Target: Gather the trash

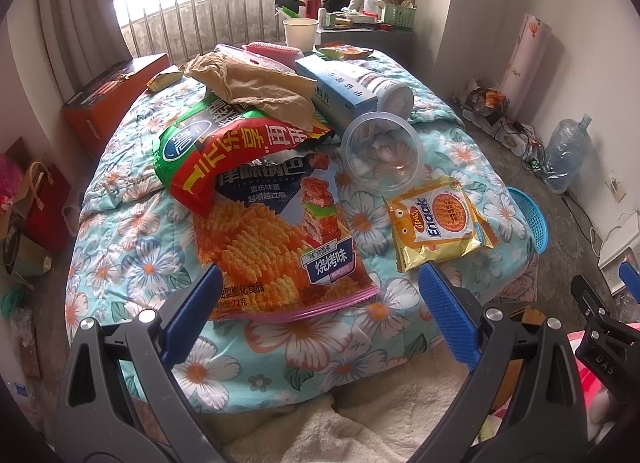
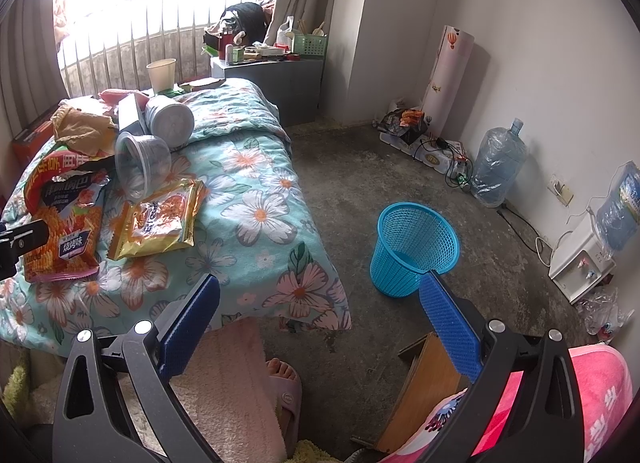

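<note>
A: Which step is this?

B: The very start, I judge. The left gripper [image 1: 316,311] hangs wide apart and empty over the flowered quilt [image 1: 352,347], the right gripper [image 2: 320,311] just as wide and empty over the floor. All the trash lies on the quilt, nothing in the blue mesh plastic bin [image 2: 414,249], which stands on the bare concrete at about one o'clock from the right gripper.

A: Nearest piece?

B: The flat, glossy orange crisp bag [image 1: 276,255], at twelve o'clock from the left gripper. At one o'clock lies the crinkly yellow foil biscuit packet [image 1: 438,227], beyond it the clear round plastic tub [image 1: 382,151] on its side.

A: And the next move?

B: Probably pinching a bag edge; slippery film flat on soft quilt
</note>
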`<action>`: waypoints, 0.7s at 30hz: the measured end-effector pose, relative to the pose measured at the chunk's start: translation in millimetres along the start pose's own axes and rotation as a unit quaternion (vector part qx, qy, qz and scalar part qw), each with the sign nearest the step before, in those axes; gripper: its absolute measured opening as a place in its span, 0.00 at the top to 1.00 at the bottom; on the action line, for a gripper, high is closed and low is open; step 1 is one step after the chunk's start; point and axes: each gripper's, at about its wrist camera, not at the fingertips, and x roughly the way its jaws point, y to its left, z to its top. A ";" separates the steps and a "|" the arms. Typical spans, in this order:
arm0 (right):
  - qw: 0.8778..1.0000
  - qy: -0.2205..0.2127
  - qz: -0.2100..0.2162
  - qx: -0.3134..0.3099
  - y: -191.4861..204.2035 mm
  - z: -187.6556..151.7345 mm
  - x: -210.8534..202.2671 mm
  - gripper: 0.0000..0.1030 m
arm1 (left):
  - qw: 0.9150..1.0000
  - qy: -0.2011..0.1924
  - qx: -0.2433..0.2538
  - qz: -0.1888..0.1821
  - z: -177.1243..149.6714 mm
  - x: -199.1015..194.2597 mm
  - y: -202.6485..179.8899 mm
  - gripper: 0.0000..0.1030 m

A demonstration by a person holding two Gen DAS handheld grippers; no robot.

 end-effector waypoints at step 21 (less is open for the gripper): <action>0.990 -0.012 0.131 0.058 16.9 37.8 27.5 0.05 | 0.989 -0.085 0.013 -0.118 28.5 22.0 30.8 0.09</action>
